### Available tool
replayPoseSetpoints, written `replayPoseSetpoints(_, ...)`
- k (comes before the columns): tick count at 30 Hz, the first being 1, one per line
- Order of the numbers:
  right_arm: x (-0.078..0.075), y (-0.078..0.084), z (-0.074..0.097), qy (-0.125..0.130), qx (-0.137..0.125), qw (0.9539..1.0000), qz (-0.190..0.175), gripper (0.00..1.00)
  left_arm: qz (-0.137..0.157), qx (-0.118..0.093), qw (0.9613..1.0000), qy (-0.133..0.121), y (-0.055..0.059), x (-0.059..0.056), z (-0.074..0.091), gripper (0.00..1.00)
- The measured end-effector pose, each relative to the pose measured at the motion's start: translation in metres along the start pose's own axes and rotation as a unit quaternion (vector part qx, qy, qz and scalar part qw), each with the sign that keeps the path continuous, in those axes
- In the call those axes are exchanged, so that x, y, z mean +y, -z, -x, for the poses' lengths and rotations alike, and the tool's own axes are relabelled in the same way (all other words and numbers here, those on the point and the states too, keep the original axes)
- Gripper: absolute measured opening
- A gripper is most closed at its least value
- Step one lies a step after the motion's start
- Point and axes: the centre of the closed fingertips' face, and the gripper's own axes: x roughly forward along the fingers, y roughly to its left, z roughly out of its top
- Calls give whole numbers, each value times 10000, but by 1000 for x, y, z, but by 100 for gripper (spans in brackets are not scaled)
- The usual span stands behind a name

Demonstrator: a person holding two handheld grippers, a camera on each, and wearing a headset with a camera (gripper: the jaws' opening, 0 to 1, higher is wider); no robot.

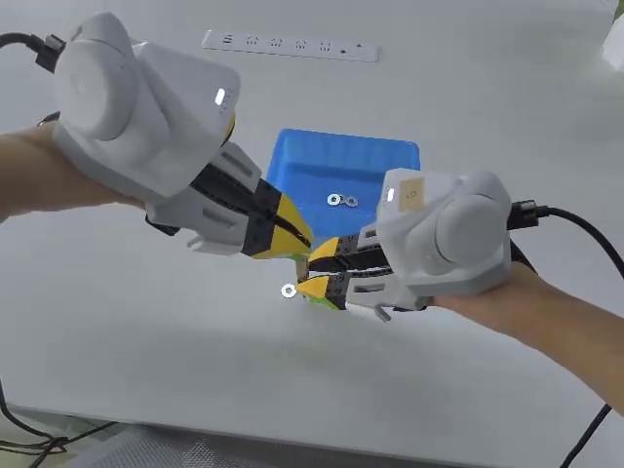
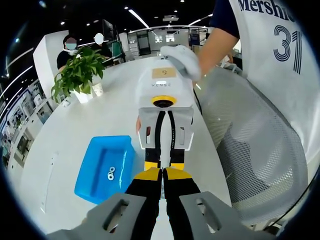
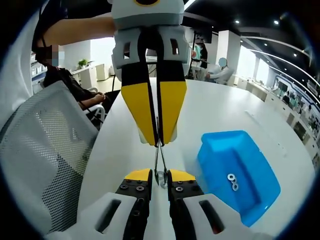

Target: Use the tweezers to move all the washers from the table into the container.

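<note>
A thin pair of metal tweezers (image 3: 160,160) runs between the two grippers, which meet tip to tip. My left gripper (image 1: 297,244) (image 3: 159,142) has its yellow jaws shut on the far end. My right gripper (image 1: 314,278) (image 3: 160,176) has its jaws closed on the near end. One washer (image 1: 289,291) lies on the white table just below the meeting tips. The blue container (image 1: 292,146) (image 2: 100,150) (image 3: 220,150) stands behind them, with two washers (image 1: 341,201) (image 2: 110,173) (image 3: 233,182) inside.
A white power strip (image 1: 291,45) lies at the far side of the table. A grey mesh chair (image 2: 250,150) (image 3: 50,150) stands by the table's near edge. A potted plant (image 2: 80,70) sits on the far end.
</note>
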Motion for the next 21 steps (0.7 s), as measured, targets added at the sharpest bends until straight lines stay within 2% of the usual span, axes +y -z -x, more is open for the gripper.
replayPoseSetpoints(21,-1,11,-7,-93,120,9999,-19,11,79,-36,10000,9,1,1,0,5)
